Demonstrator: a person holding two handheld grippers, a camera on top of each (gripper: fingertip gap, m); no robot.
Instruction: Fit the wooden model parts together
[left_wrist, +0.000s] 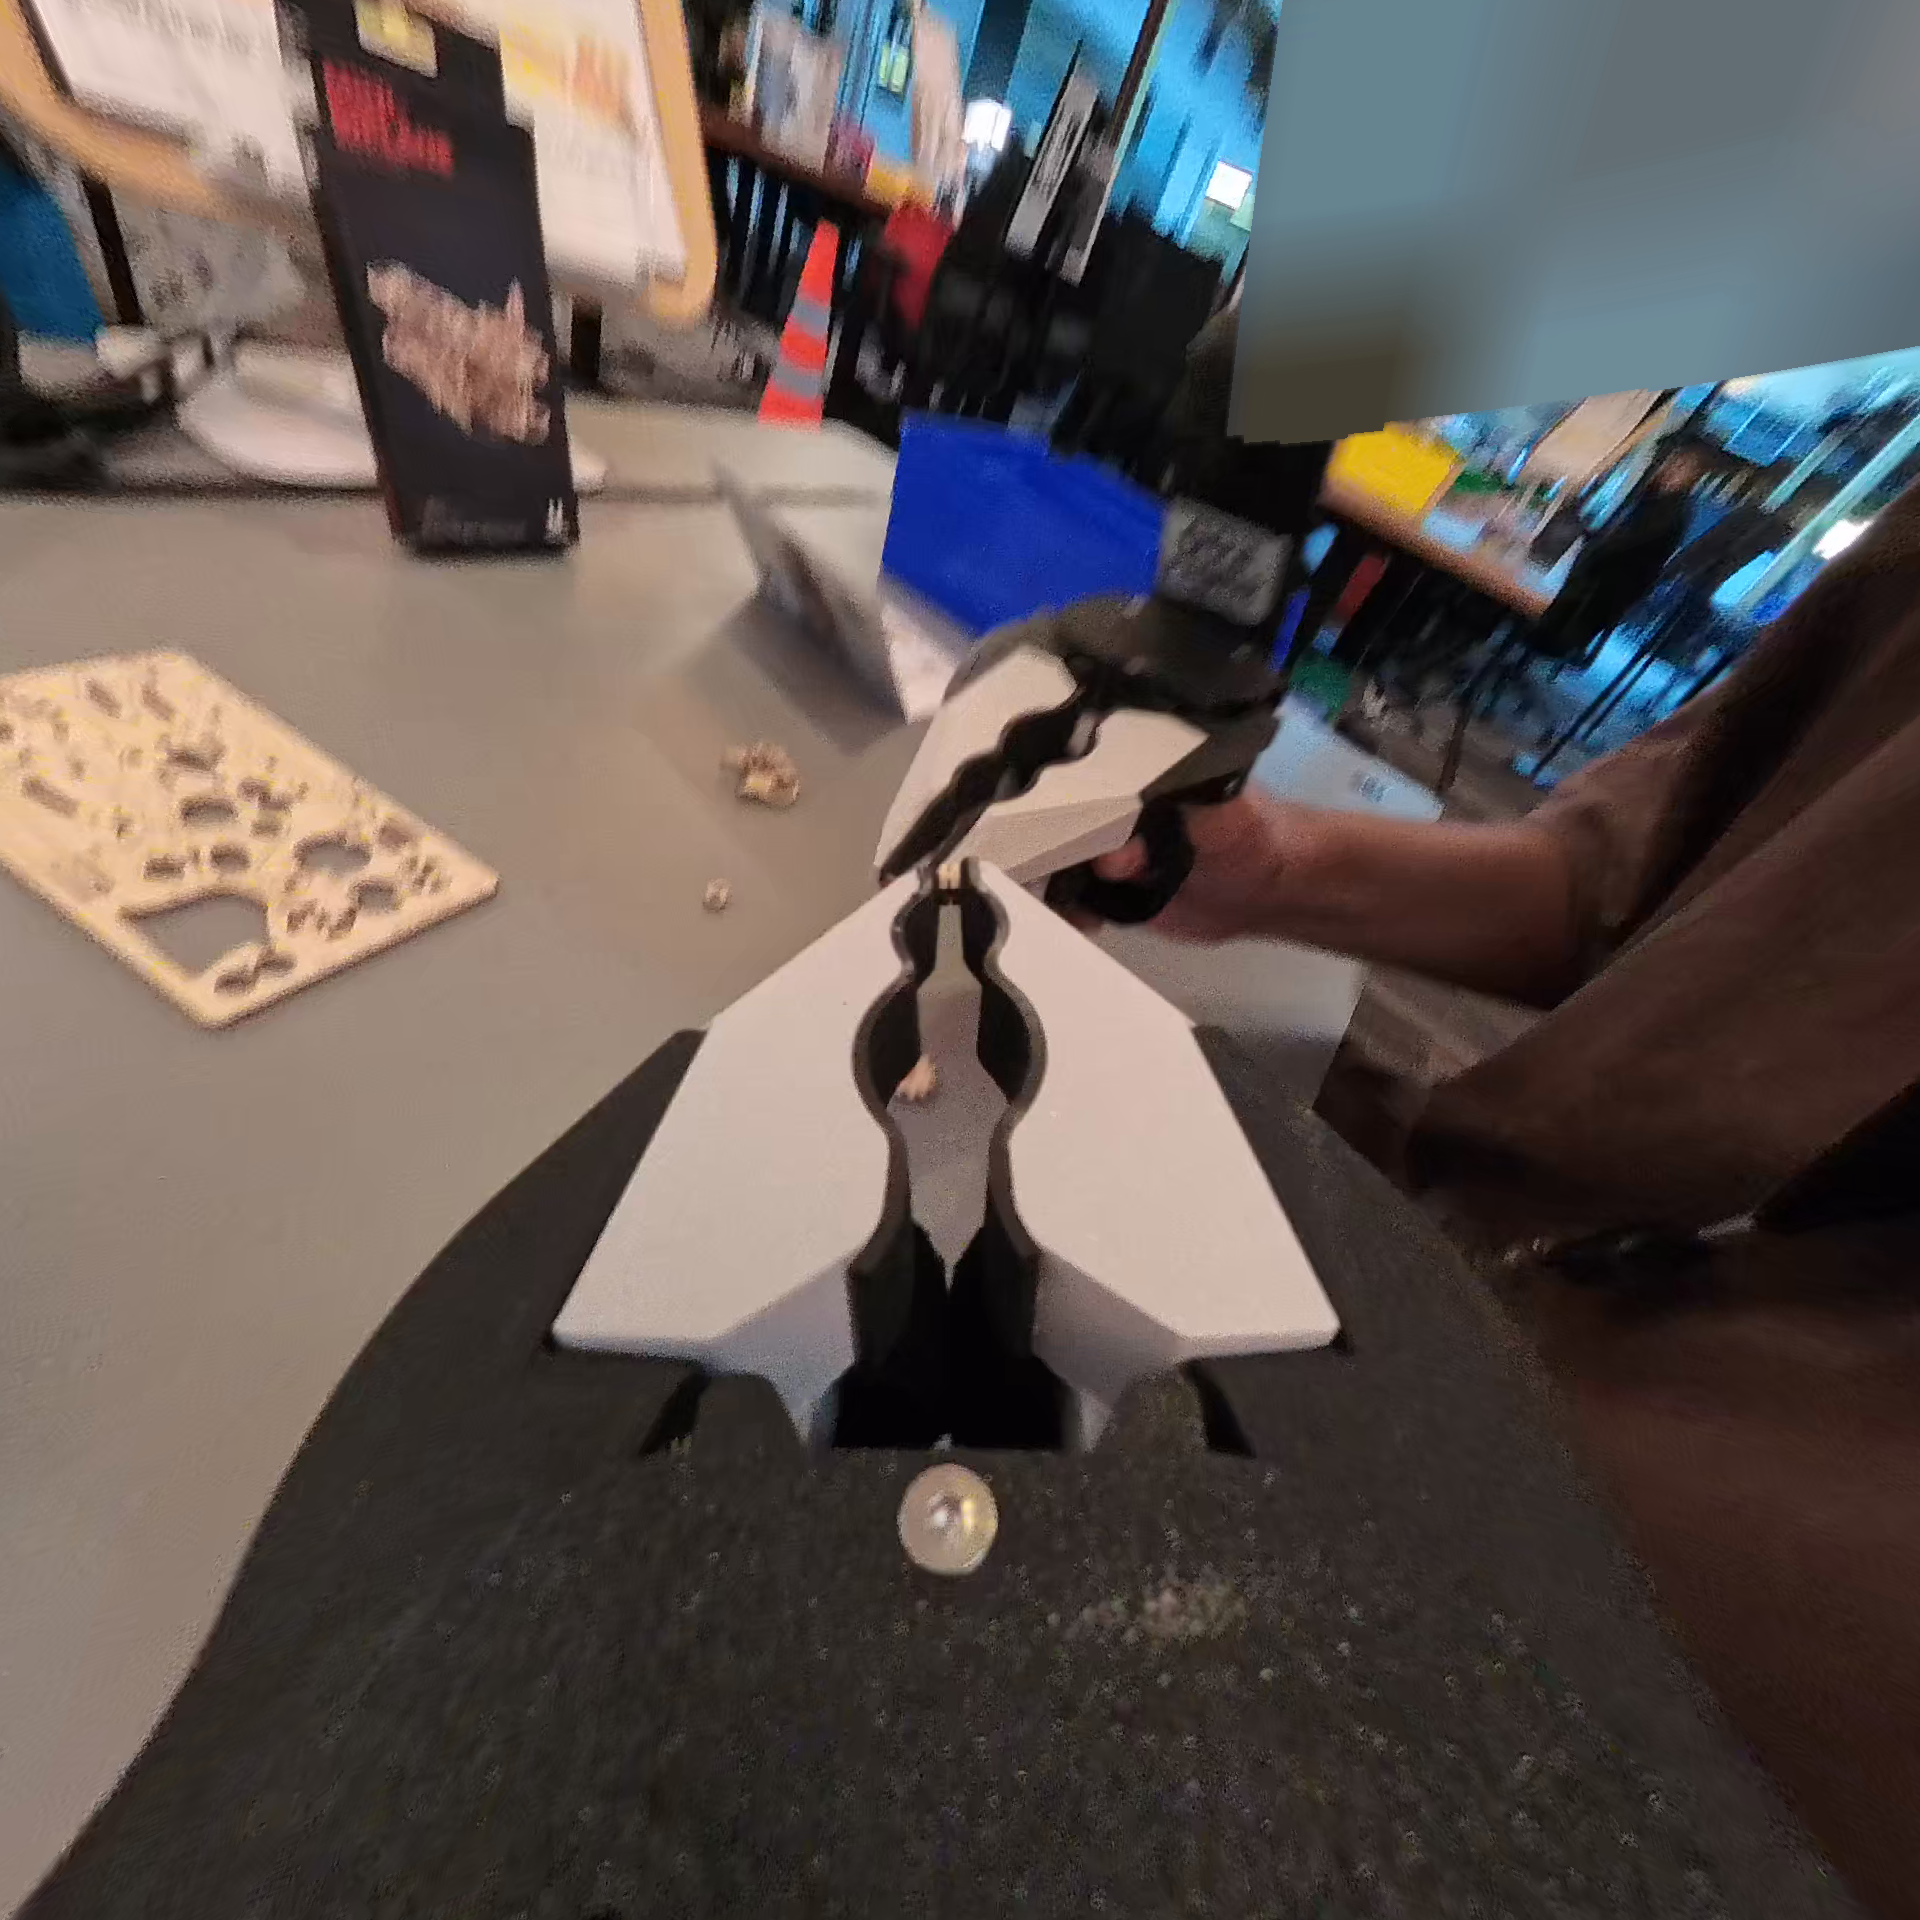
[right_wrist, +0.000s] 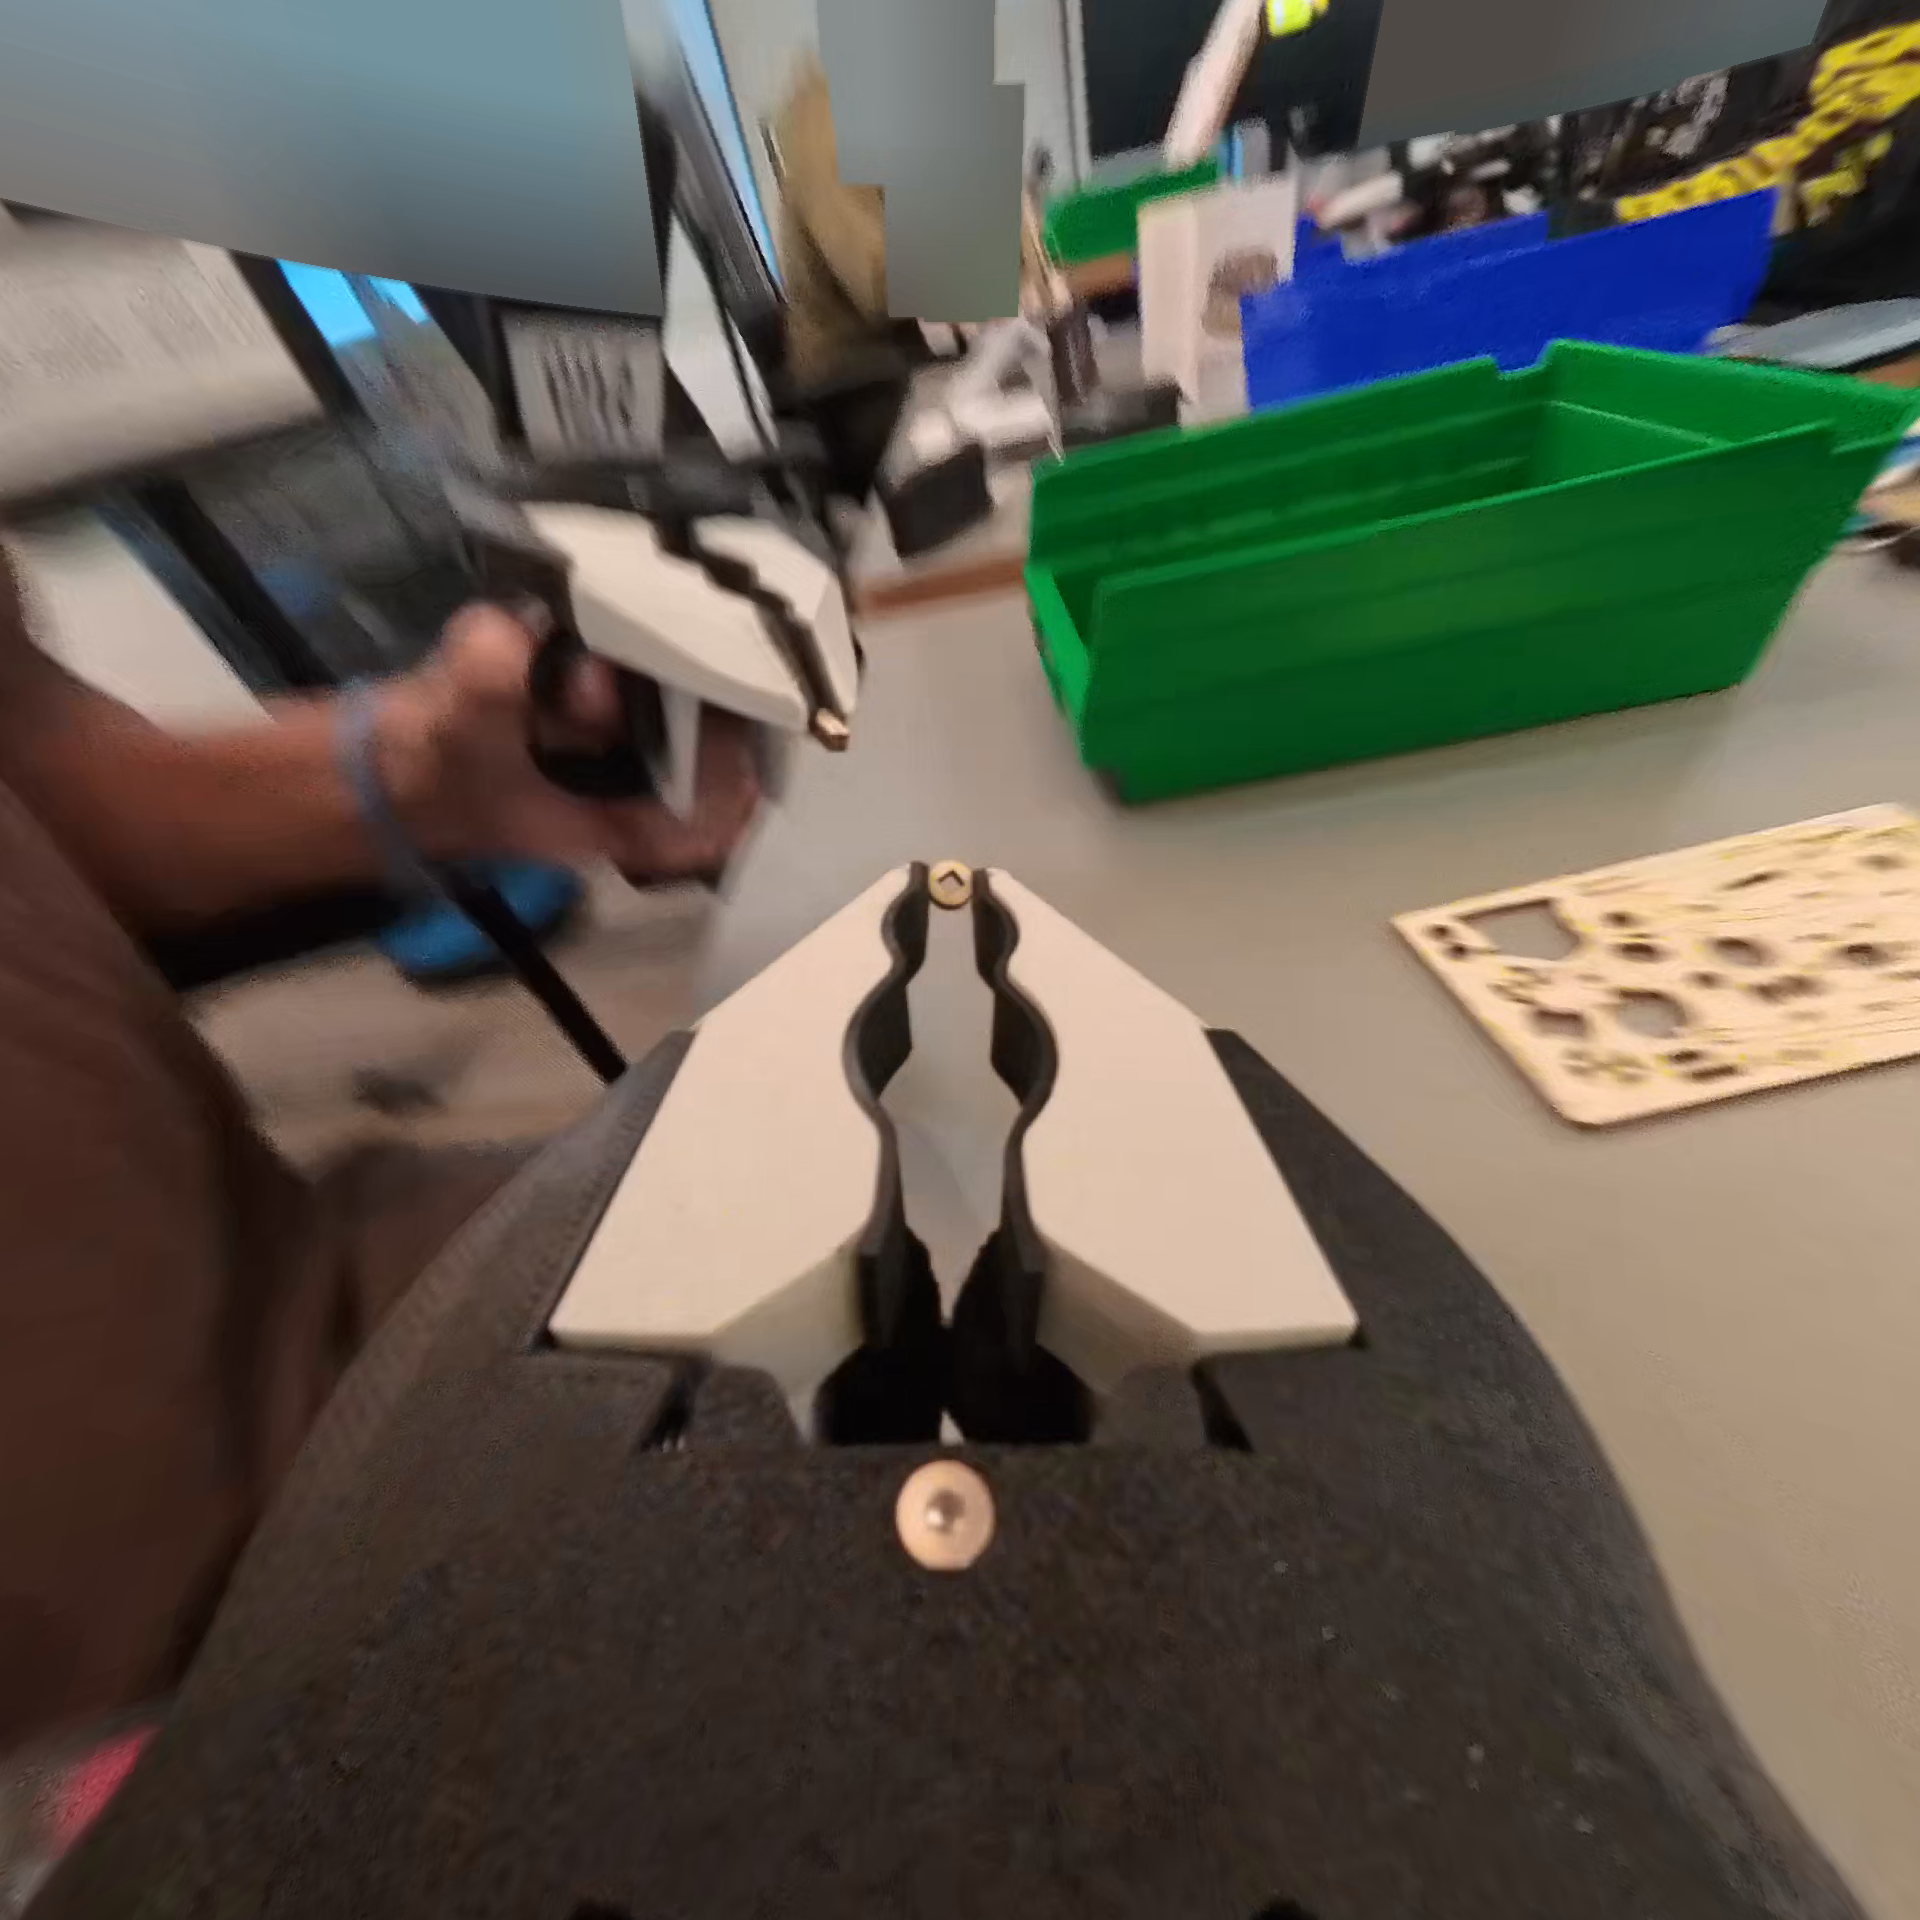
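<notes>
We find the left gripper (left_wrist: 948, 883) held above the grey table (left_wrist: 312, 1195), its fingers drawn close and pinching a small wooden part (left_wrist: 950, 879) at the very tips. From the right wrist view, the same part (right_wrist: 831, 727) shows as a small tan block at the left gripper's (right_wrist: 828, 717) tip, raised clear of the table.

The right gripper (right_wrist: 950, 885) is likewise closed on its own small part, a round disc (right_wrist: 950, 885) with a shaped hole, held at the fingertips. In the left wrist view the right gripper (left_wrist: 914, 868) comes in from the right, tilted downward, its tip just beside the left gripper's tip. We cannot tell whether the two parts touch; the frames are blurred there. A hand (left_wrist: 1195, 873) grips the right gripper's black handle; another hand (right_wrist: 520, 727) grips the left one.

The punched wooden sheet (left_wrist: 208, 831) lies flat on the table, well apart from both grippers. A few loose wooden pieces (left_wrist: 764, 771) lie on the table beyond the tips, one smaller piece (left_wrist: 716, 894) nearer. A green bin (right_wrist: 1455, 582) stands behind the sheet (right_wrist: 1683, 977) in the right wrist view. A dark upright box (left_wrist: 447, 291) and a blue bin (left_wrist: 997, 520) stand farther back.
</notes>
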